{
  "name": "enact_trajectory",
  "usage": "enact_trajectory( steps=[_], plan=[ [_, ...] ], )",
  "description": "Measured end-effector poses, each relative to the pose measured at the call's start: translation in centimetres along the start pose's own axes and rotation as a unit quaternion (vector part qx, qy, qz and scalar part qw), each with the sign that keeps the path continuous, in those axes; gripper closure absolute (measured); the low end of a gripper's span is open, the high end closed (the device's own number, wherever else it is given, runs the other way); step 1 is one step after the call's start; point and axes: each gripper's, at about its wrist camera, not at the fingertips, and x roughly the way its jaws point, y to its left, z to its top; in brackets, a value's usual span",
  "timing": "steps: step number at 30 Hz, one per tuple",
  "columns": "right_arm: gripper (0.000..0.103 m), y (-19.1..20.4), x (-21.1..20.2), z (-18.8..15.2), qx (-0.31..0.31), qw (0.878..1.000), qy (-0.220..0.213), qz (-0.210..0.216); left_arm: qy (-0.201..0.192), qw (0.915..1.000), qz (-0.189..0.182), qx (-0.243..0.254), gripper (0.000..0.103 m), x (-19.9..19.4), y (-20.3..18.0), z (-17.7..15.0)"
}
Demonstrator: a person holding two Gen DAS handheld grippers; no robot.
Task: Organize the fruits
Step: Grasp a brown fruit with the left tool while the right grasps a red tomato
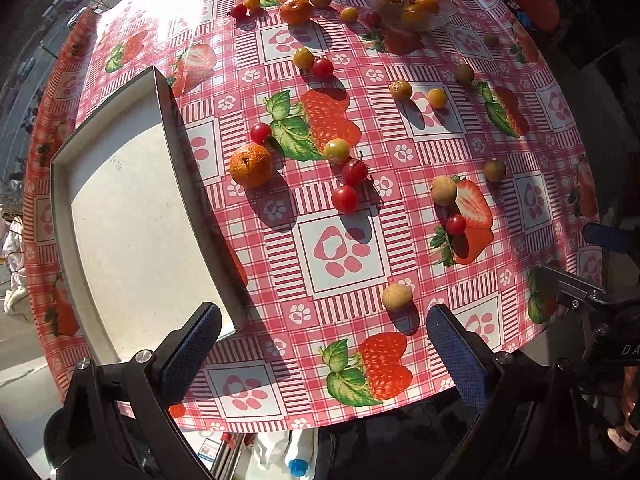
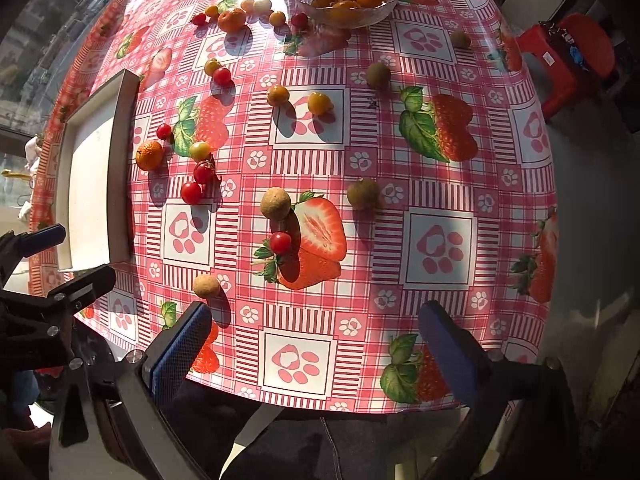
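Note:
Fruits lie scattered over a strawberry-print tablecloth: a mandarin (image 1: 251, 164) beside an empty white tray (image 1: 132, 236), several cherry tomatoes (image 1: 344, 199), tan longans (image 1: 396, 297) and small yellow fruits (image 1: 437, 97). A glass bowl (image 1: 412, 0) at the far side holds yellow-orange fruits. My left gripper (image 1: 324, 354) hovers open over the table's near edge, nothing between its fingers; the nearest longan sits just beyond it. My right gripper (image 2: 316, 350) is likewise open and empty at the near edge, with a longan (image 2: 206, 285) just past its left finger. The tray (image 2: 94, 184) and bowl (image 2: 344, 0) show here too.
The round table ends just behind both grippers. A red plastic stool (image 2: 568, 60) stands off the far right. The other gripper's black frame (image 2: 60, 300) sits at the lower left of the right wrist view. A second mandarin (image 1: 296, 11) lies near the bowl.

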Motion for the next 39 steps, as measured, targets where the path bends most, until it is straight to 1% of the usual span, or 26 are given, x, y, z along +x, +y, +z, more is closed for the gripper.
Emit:
enact_trajectory(
  steps=[6, 12, 13, 15, 18, 19, 20, 21, 22, 23, 25, 28, 30, 31, 32, 33, 34, 35, 36, 38, 39],
  plan=[
    [0.000, -1.3, 2.3, -1.2, 0.021, 1.000, 0.015, -0.013, 0.012, 0.9998, 0.010, 0.016, 0.000, 3.4, -2.1, -1.4],
    [0.000, -0.4, 5.0, -0.7, 0.004, 1.000, 0.017, -0.015, -0.008, 0.9996, 0.019, 0.019, 0.000, 5.5, -3.6, -1.9],
    [0.000, -0.1, 5.4, -0.5, 0.002, 1.000, 0.014, -0.015, -0.013, 0.9996, 0.018, 0.019, 0.001, 5.8, -3.9, -2.0],
    [0.000, 0.3, 6.0, 0.1, -0.002, 1.000, 0.007, -0.010, -0.015, 0.9996, 0.020, 0.017, 0.012, 6.5, -4.2, -1.9],
    [0.001, 1.0, 6.9, 1.1, -0.009, 1.000, 0.001, 0.000, -0.015, 0.9997, 0.017, 0.002, 0.013, 7.5, -4.4, -1.8],
    [0.004, 1.2, 7.3, 1.4, -0.011, 1.000, 0.000, 0.003, -0.017, 0.9997, 0.018, -0.001, 0.013, 7.8, -4.4, -1.7],
    [0.009, 1.3, 7.6, 1.7, -0.013, 1.000, 0.001, 0.006, -0.018, 0.9997, 0.017, -0.004, 0.018, 8.0, -4.4, -1.7],
    [0.012, 1.4, 7.9, 2.0, -0.015, 1.000, 0.002, 0.009, -0.016, 0.9997, 0.016, -0.007, 0.030, 8.3, -4.4, -1.6],
    [0.016, 1.5, 8.2, 2.2, -0.016, 1.000, 0.003, 0.010, -0.010, 0.9998, 0.015, -0.010, 0.032, 8.7, -4.3, -1.5],
    [0.024, 1.6, 8.5, 2.4, -0.017, 1.000, 0.005, 0.010, -0.017, 0.9997, 0.015, -0.012, 0.032, 8.6, -4.4, -1.5],
    [0.035, 1.7, 9.0, 2.7, -0.018, 1.000, 0.010, 0.011, -0.022, 0.9995, 0.018, -0.011, 0.032, 8.7, -4.8, -1.6],
    [0.036, 2.2, 9.3, 3.0, -0.029, 1.000, 0.003, 0.005, -0.026, 0.9992, 0.023, -0.018, 0.032, 8.7, -5.2, -1.6],
    [0.042, 2.8, 9.3, 3.0, -0.039, 0.999, 0.002, 0.001, -0.026, 0.9991, 0.022, -0.025, 0.035, 8.7, -5.3, -1.7],
    [0.054, 3.2, 9.3, 2.9, -0.046, 0.999, 0.001, -0.004, -0.026, 0.9991, 0.021, -0.028, 0.036, 8.5, -5.5, -1.6],
    [0.076, 3.6, 9.2, 2.7, -0.054, 0.998, 0.000, -0.012, -0.027, 0.9991, 0.017, -0.029, 0.042, 8.5, -5.6, -1.6],
    [0.083, 4.0, 9.1, 2.4, -0.061, 0.998, 0.001, -0.012, -0.028, 0.9991, 0.015, -0.028, 0.050, 8.3, -5.8, -1.6],
    [0.083, 4.3, 9.2, 2.4, -0.060, 0.998, 0.004, -0.005, -0.030, 0.9992, 0.013, -0.021, 0.055, 8.1, -6.3, -1.7],
    [0.083, 4.3, 9.3, 2.4, -0.055, 0.998, 0.005, 0.001, -0.030, 0.9994, 0.007, -0.015, 0.068, 7.9, -6.4, -1.7],
    [0.083, 4.1, 9.2, 2.4, -0.048, 0.999, 0.005, 0.009, -0.029, 0.9995, -0.003, -0.012, 0.074, 7.8, -6.4, -1.6],
    [0.083, 3.1, 8.7, 2.6, -0.029, 0.999, 0.003, 0.035, -0.026, 0.9991, -0.028, -0.018, 0.074, 7.7, -6.0, -1.5],
    [0.083, 2.9, 8.5, 2.5, -0.025, 0.999, 0.003, 0.038, -0.024, 0.9985, -0.042, -0.024, 0.074, 7.5, -5.5, -1.4]
  ],
)
